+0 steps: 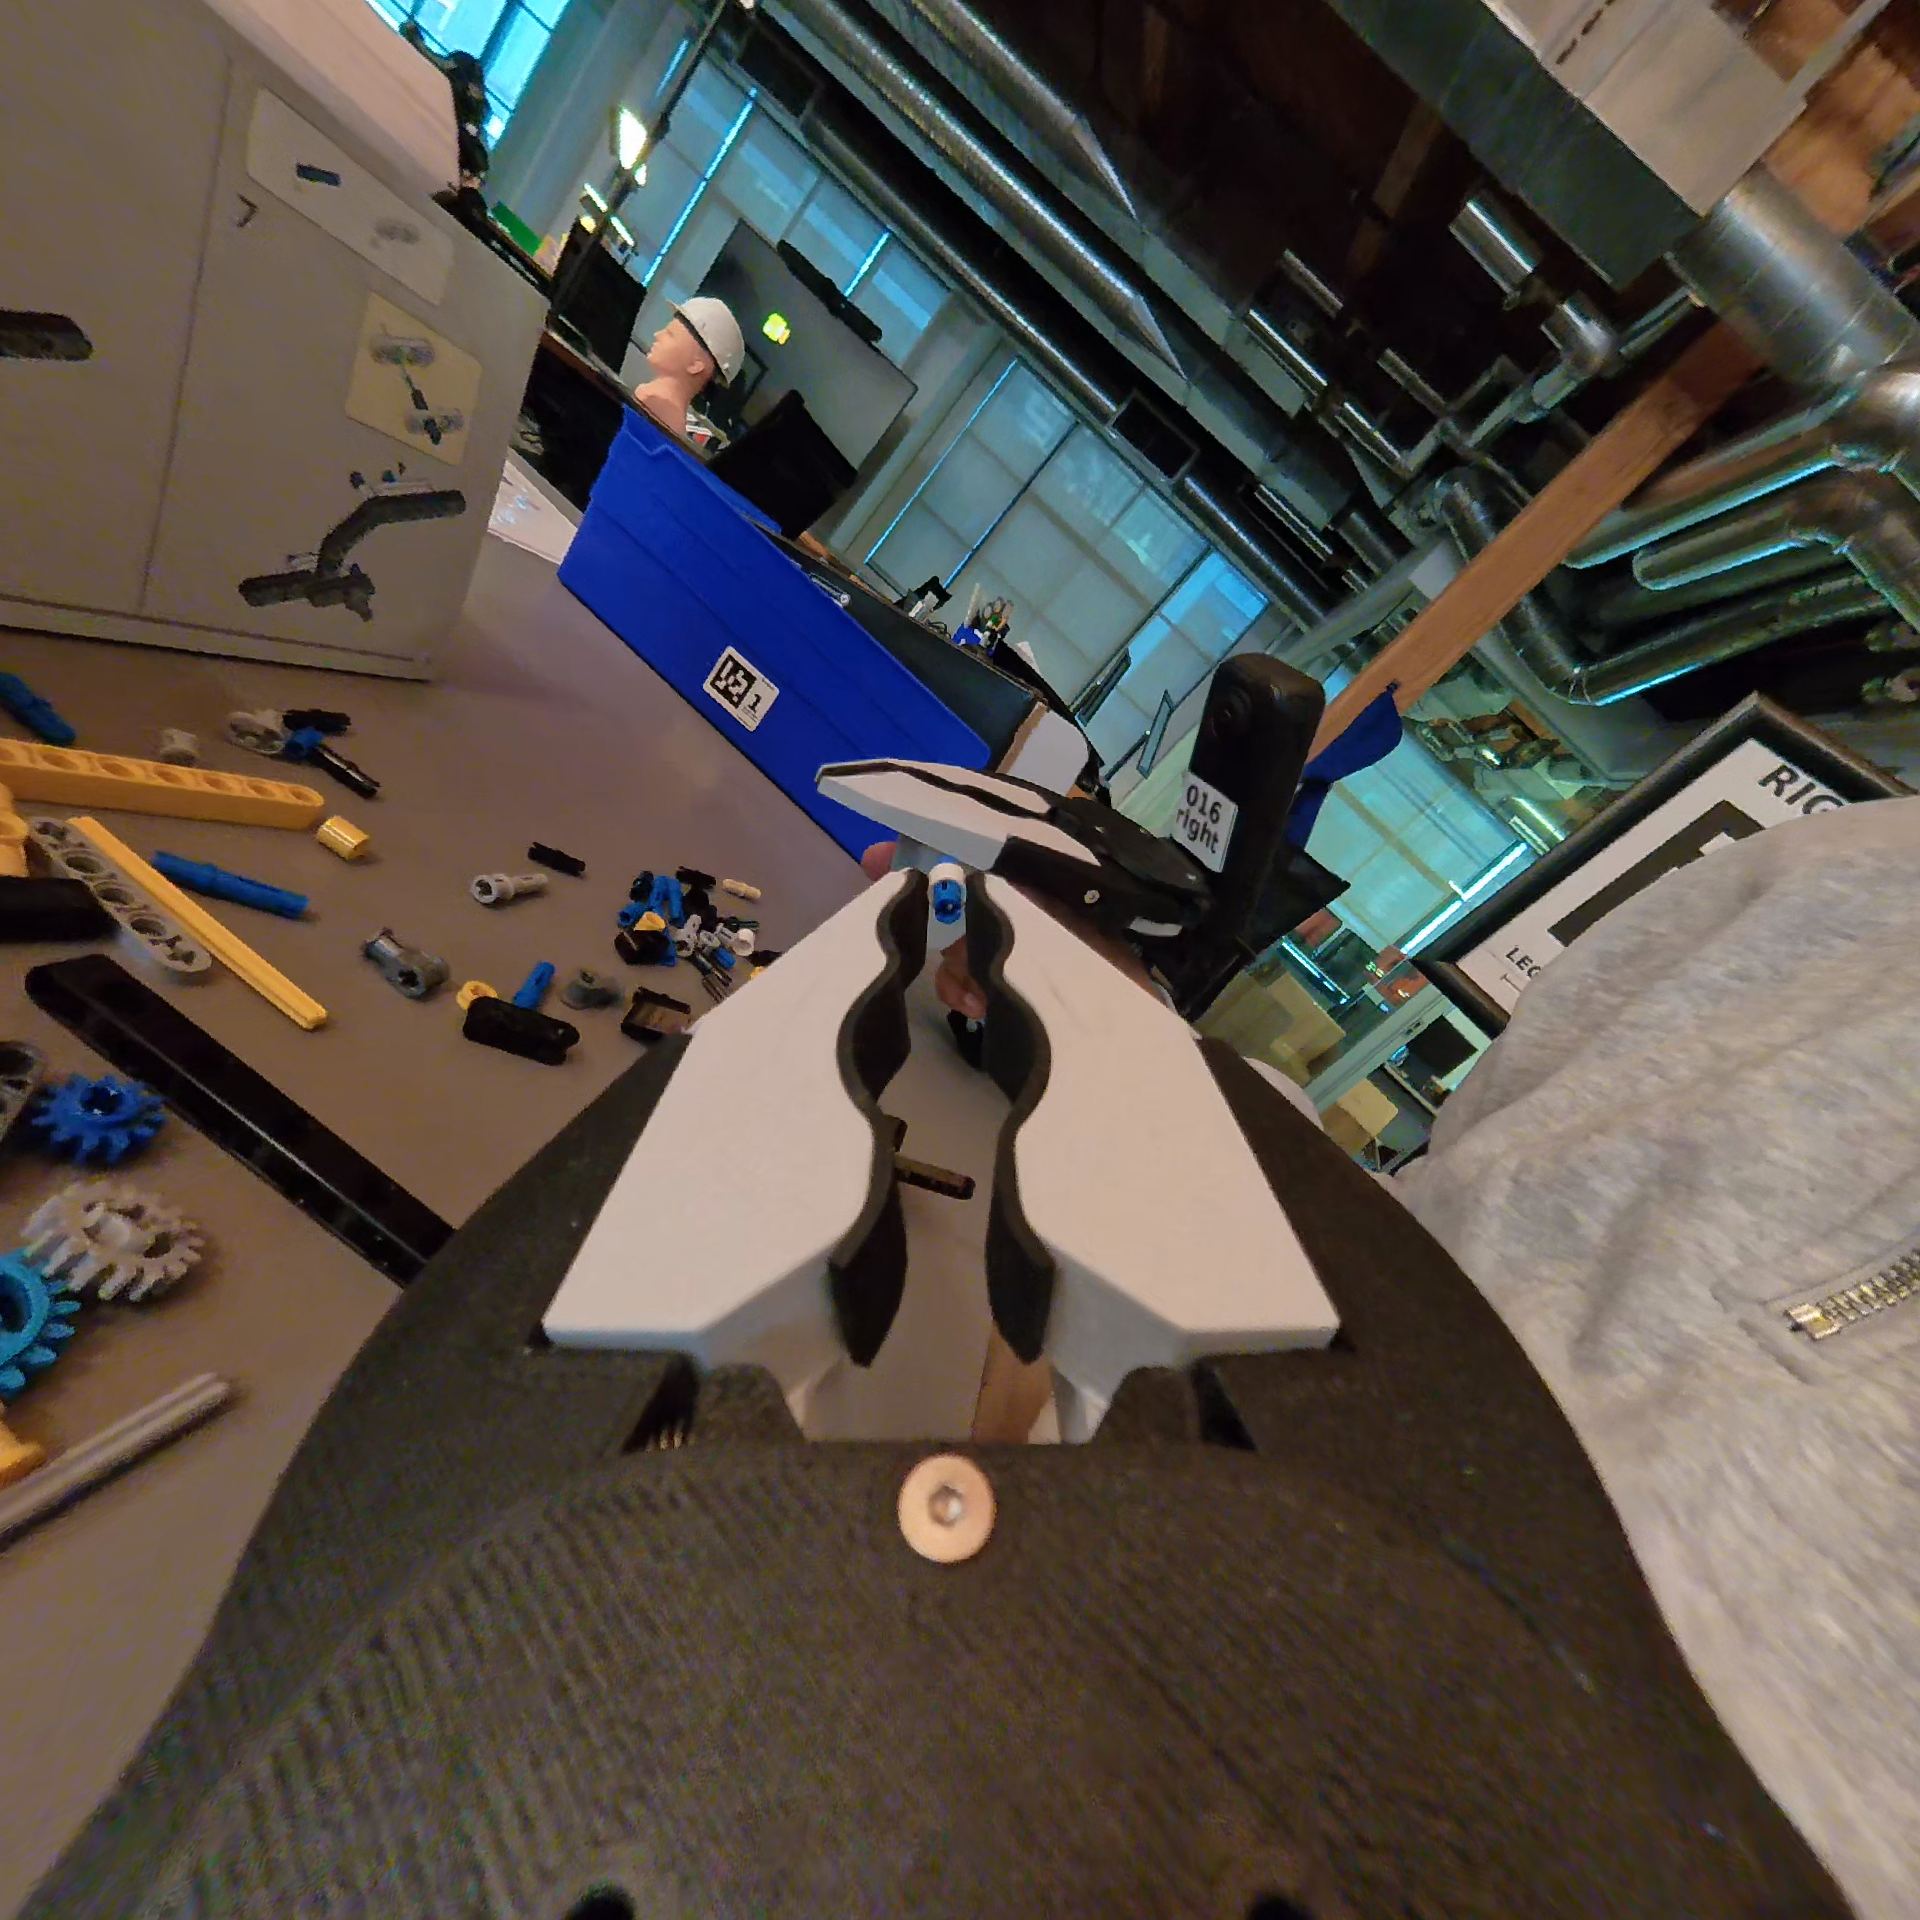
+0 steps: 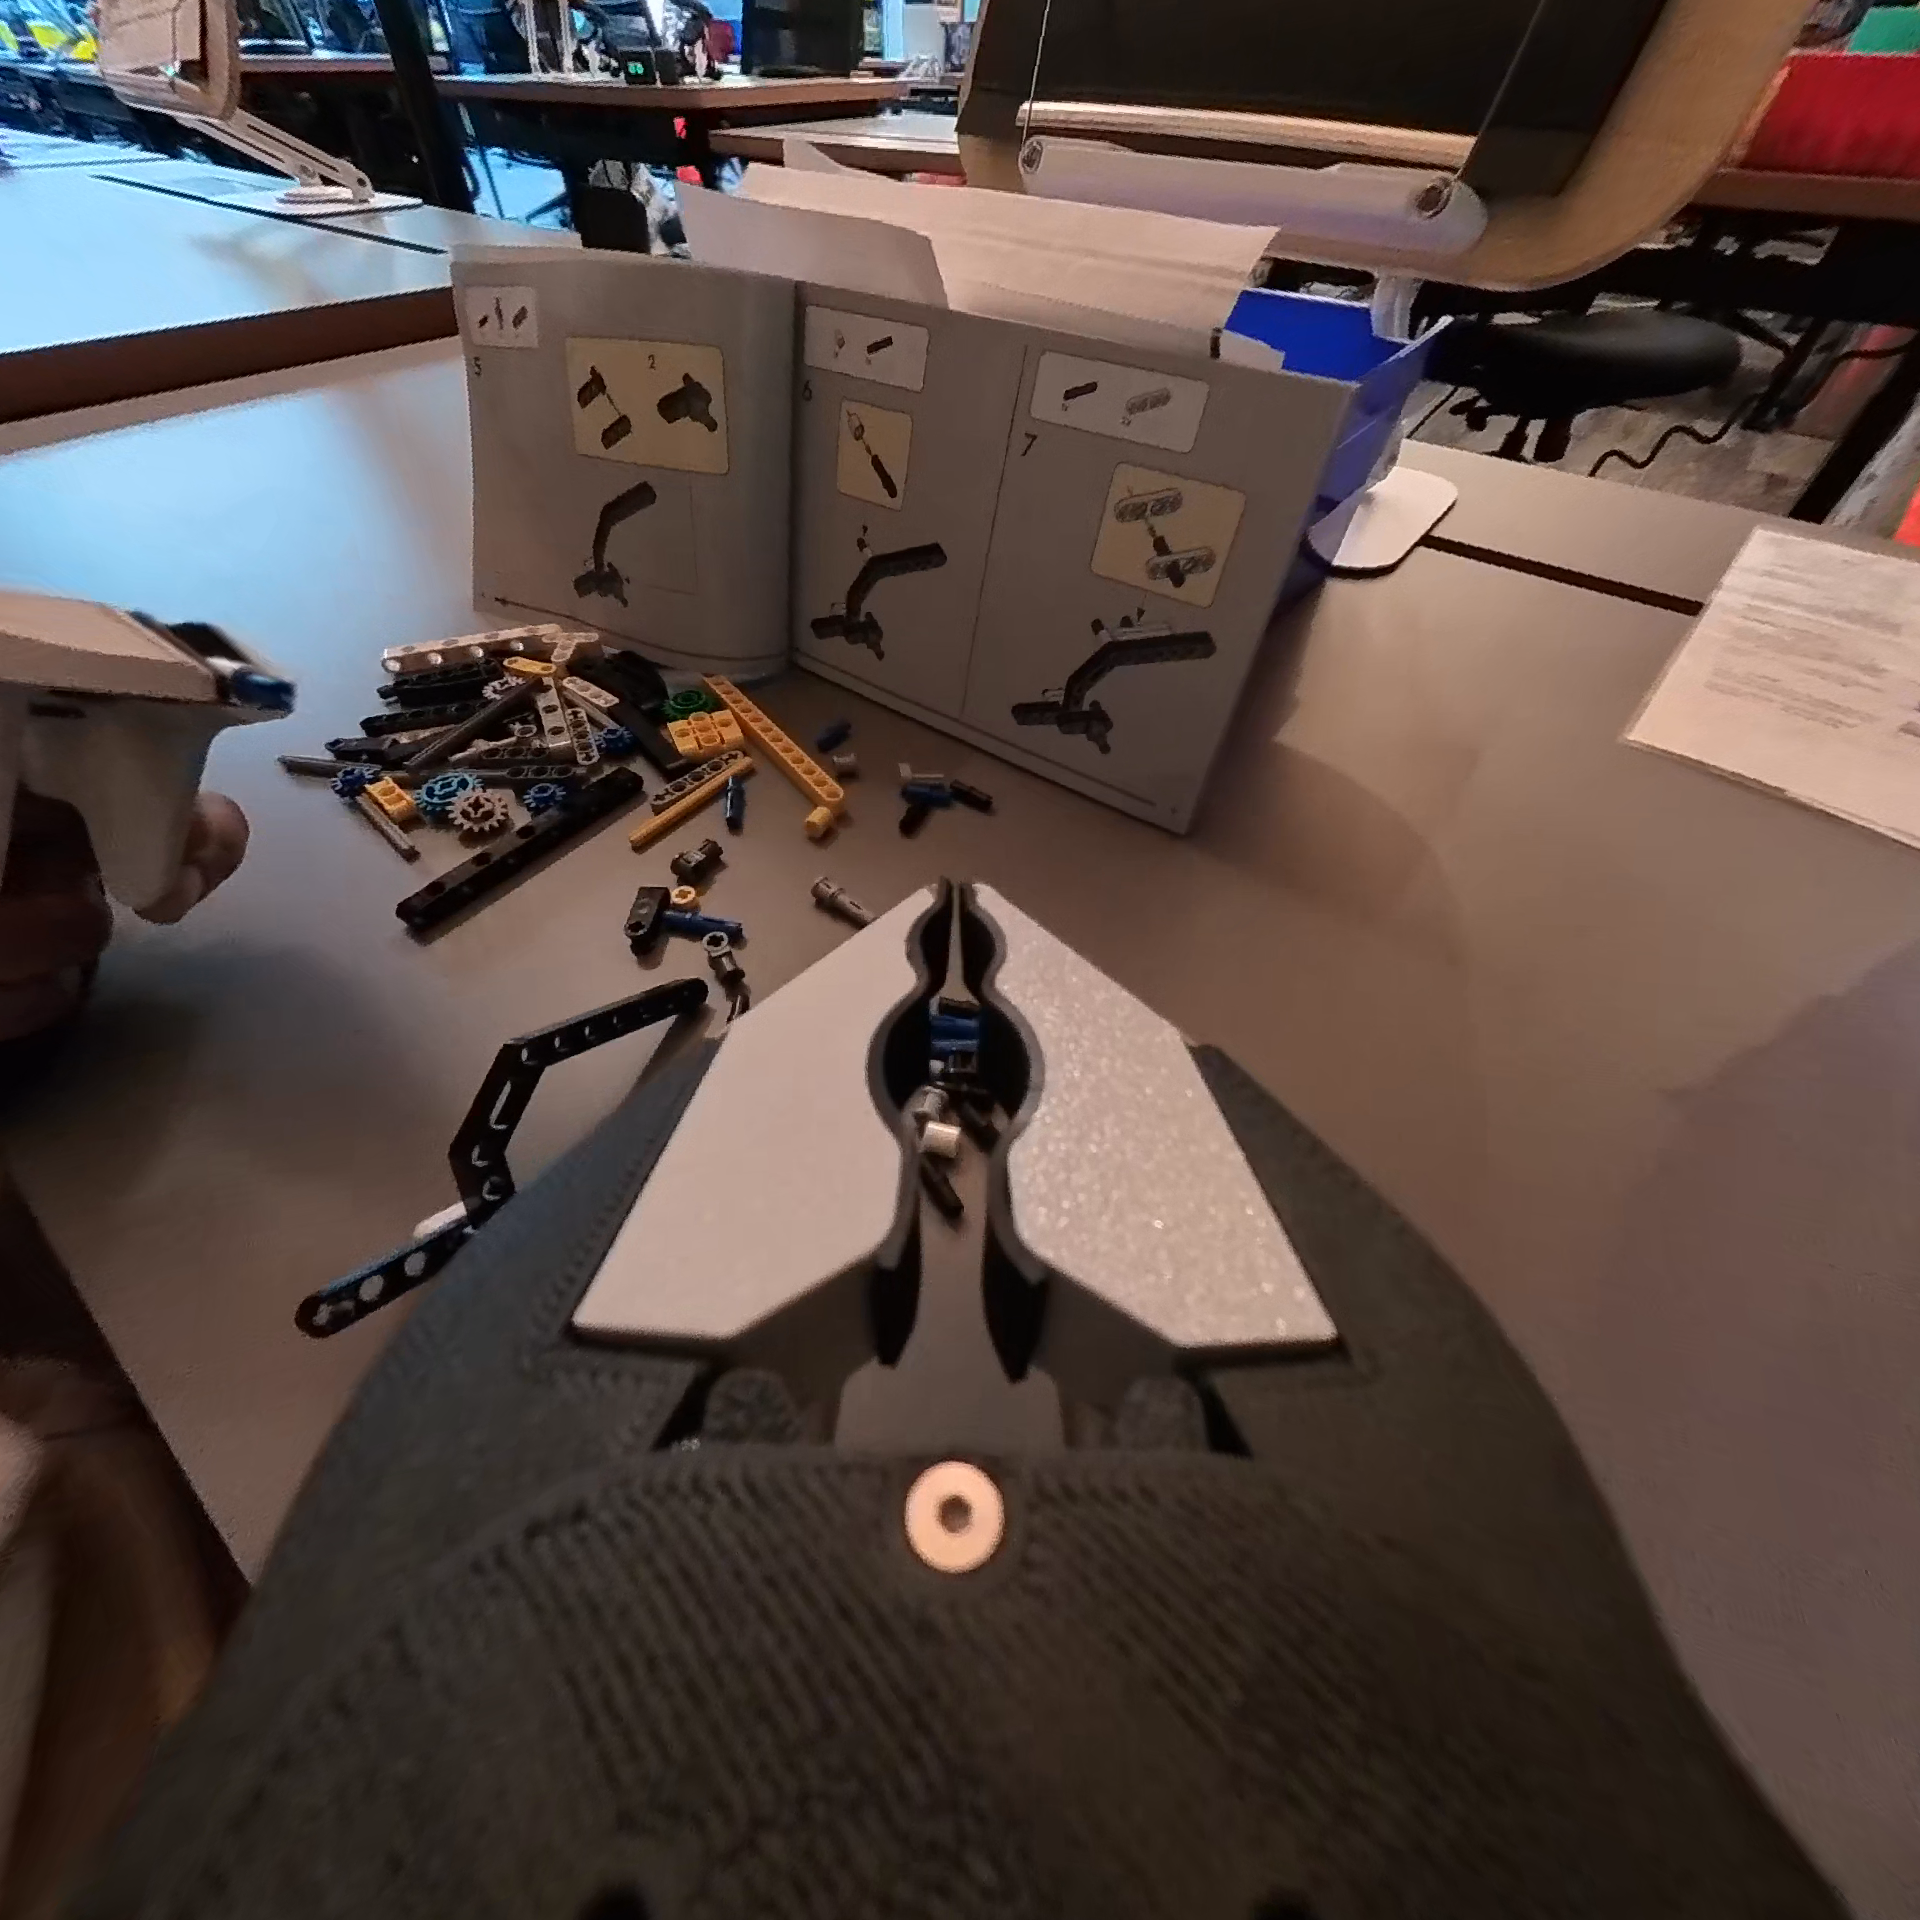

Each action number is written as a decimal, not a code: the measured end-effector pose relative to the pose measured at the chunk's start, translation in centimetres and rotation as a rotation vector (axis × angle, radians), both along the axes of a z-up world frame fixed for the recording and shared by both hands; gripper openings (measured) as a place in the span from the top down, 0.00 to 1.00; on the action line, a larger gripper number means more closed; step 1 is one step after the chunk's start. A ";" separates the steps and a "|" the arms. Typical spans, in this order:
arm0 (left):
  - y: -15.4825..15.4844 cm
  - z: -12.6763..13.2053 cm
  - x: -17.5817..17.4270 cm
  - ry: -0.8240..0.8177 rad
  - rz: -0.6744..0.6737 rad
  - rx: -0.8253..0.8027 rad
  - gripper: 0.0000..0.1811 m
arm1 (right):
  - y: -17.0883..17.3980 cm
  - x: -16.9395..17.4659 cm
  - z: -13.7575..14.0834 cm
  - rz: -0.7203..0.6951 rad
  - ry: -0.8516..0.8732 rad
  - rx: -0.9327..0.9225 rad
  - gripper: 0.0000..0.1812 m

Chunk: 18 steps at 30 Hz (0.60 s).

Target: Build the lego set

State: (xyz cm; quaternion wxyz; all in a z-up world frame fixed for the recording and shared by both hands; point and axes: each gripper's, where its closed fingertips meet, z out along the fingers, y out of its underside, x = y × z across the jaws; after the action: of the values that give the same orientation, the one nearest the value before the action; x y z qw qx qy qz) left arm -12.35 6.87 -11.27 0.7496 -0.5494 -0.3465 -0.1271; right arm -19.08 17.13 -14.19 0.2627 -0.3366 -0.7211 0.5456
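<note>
While a small blue-and-white peg (image 1: 945,900) is pinched at the very tips of the left gripper (image 1: 943,883), the right gripper (image 2: 958,891) is clenched on nothing.

The peg is held upright between the fingertips, clear of the bench (image 2: 1351,987). The right gripper's tips are seen pressed together above the bench's middle, with loose pieces (image 2: 582,748) heaped beyond them before the open instruction booklet (image 2: 831,488), and a bent black beam (image 2: 520,1101) laid just to their left.
</note>
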 end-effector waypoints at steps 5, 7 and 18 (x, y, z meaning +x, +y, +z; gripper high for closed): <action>0.2 -0.1 0.1 -0.002 -0.010 -0.013 0.97 | 0.0 -0.2 -0.3 0.003 -0.025 -0.003 1.00; 0.1 0.0 0.2 0.008 -0.006 -0.009 0.97 | 0.1 -0.3 -0.2 -0.008 -0.023 -0.003 1.00; -1.2 0.8 1.3 0.036 -0.011 0.037 0.97 | -1.8 2.9 0.6 0.199 -0.252 -0.329 0.71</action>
State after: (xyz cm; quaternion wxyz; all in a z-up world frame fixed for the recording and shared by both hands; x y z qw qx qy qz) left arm -11.06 5.64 -10.44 0.7651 -0.5394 -0.3277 -0.1279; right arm -16.17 15.36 -13.55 0.0572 -0.3675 -0.6792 0.6327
